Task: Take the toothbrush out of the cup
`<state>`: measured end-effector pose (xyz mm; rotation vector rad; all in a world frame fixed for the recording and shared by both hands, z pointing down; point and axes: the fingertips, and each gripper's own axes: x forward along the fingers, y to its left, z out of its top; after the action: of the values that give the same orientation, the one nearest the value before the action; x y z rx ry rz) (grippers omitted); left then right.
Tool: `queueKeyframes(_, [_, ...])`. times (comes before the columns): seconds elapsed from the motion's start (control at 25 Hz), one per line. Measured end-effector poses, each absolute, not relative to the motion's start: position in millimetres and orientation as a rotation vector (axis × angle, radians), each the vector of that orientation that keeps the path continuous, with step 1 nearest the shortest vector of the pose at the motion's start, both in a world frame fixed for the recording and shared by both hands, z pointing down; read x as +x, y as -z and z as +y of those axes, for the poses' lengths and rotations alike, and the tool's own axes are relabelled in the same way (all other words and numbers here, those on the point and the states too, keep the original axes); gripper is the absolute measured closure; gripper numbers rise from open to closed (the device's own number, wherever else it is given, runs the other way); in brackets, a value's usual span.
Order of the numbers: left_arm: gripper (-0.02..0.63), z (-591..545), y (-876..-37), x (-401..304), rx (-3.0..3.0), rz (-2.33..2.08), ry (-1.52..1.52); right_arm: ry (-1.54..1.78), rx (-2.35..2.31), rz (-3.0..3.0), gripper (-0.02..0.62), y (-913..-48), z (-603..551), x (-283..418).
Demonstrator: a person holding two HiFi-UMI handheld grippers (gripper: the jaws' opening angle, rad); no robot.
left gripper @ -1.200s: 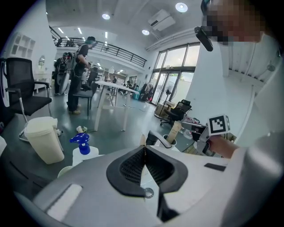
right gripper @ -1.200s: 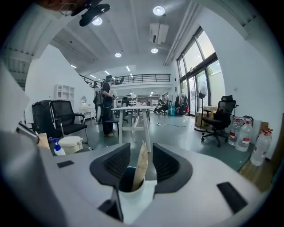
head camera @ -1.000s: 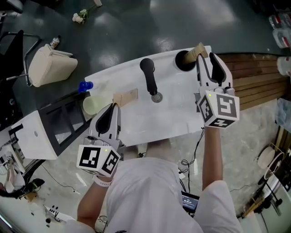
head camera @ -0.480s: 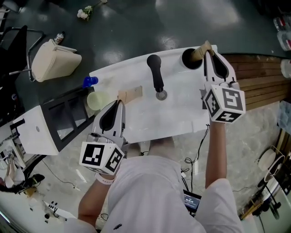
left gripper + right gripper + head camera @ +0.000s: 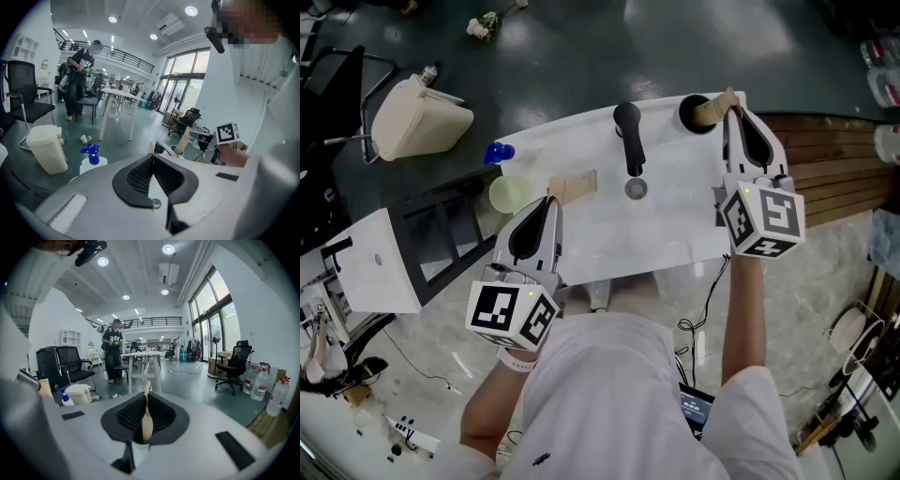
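Note:
A black cup (image 5: 691, 114) stands at the far right corner of the white table (image 5: 675, 234). A tan, flat toothbrush (image 5: 715, 108) leans out of it, its lower end still at the cup's mouth. My right gripper (image 5: 729, 111) is closing its jaws on the toothbrush, and the pads press on its handle (image 5: 146, 420). In the left gripper view the toothbrush (image 5: 184, 141) stands tilted in the cup. My left gripper (image 5: 551, 201) rests over the table's near left part. It is shut, and a thin tan piece (image 5: 573, 186) sticks out from its tips.
A black faucet-like handle (image 5: 628, 141) and a metal disc (image 5: 635, 188) sit mid-table. A pale green cup (image 5: 508, 194) and a blue pump bottle (image 5: 499, 152) are at the left edge. A cream bin (image 5: 417, 117) stands on the floor, and wooden slats (image 5: 834, 159) lie on the right.
The right gripper's jaws stood wide around the toothbrush a second ago and have now come together on it. The right hand has risen slightly. The left gripper has stayed put.

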<state>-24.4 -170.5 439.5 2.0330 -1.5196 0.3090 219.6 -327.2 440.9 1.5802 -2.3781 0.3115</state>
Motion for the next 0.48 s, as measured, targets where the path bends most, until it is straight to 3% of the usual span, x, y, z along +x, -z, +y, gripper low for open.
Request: queueKeyframes(0.48, [0.6,-149,-399,-42,2.108,-1.51,-0.252,-0.166,1.712,-2.388,0.578,-349,-275,217])
